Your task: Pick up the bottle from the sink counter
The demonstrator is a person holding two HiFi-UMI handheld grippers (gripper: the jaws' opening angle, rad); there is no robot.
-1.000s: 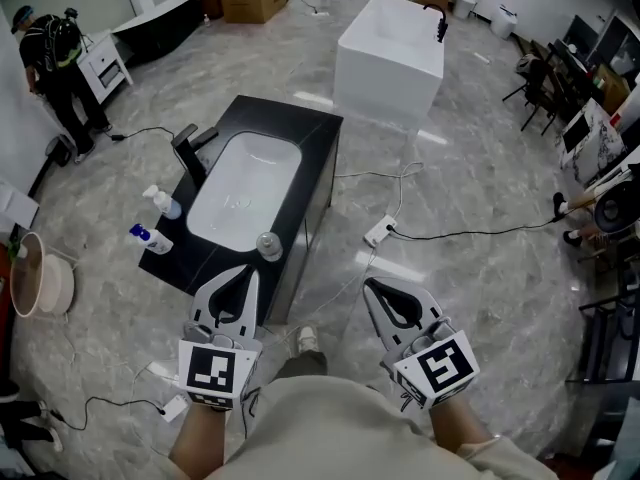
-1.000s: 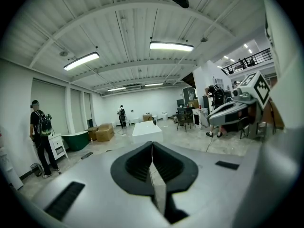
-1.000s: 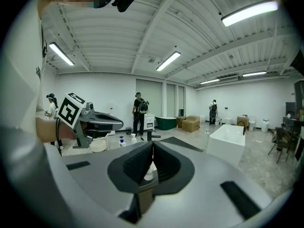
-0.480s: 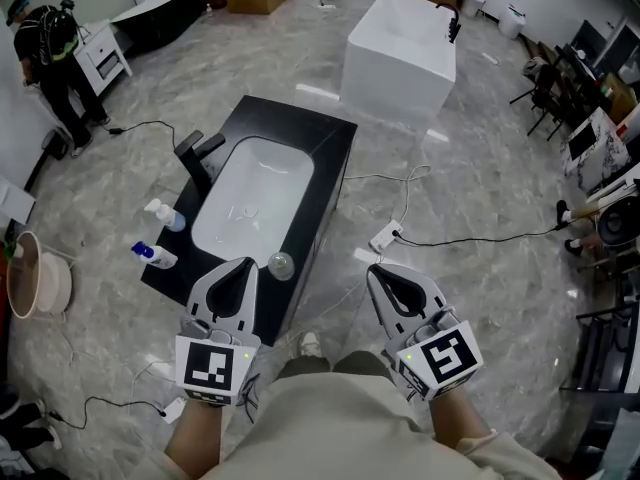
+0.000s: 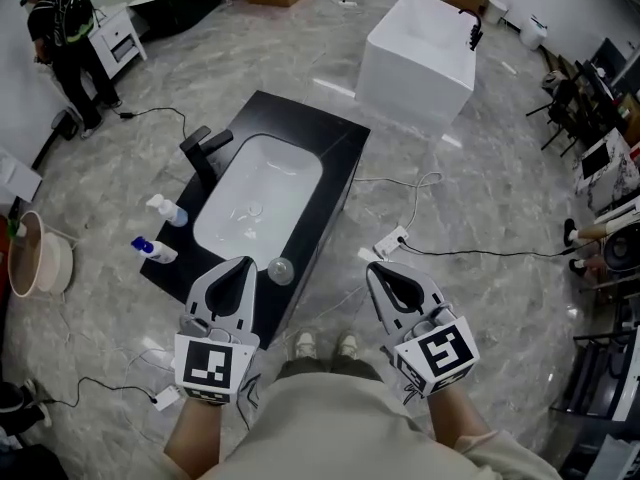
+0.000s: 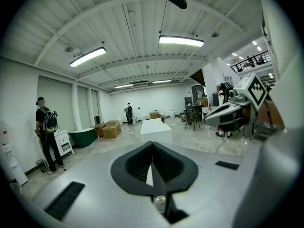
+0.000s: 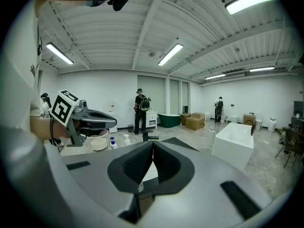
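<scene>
A clear bottle [image 5: 281, 270], seen from above, stands on the near right corner of the black sink counter [image 5: 328, 163]. Two spray bottles stand on the counter's left side: a white one [image 5: 165, 210] and a blue-capped one [image 5: 152, 251]. My left gripper [image 5: 243, 264] is shut and empty, its tip just left of the clear bottle and short of it. My right gripper [image 5: 373, 271] is also shut and empty, and hangs over the floor to the right of the counter. In both gripper views the jaws meet with no gap.
A white basin [image 5: 260, 196] and a black faucet [image 5: 205, 151] sit in the counter. A white bathtub [image 5: 420, 53] stands beyond it. A power strip [image 5: 392, 243] and cables lie on the floor at right. At left are a pale bucket [image 5: 35, 268] and a person [image 5: 70, 38].
The view has drawn nearer to the counter, and the clear bottle now sits closer to my left gripper's tip. Both grippers stay shut and level.
</scene>
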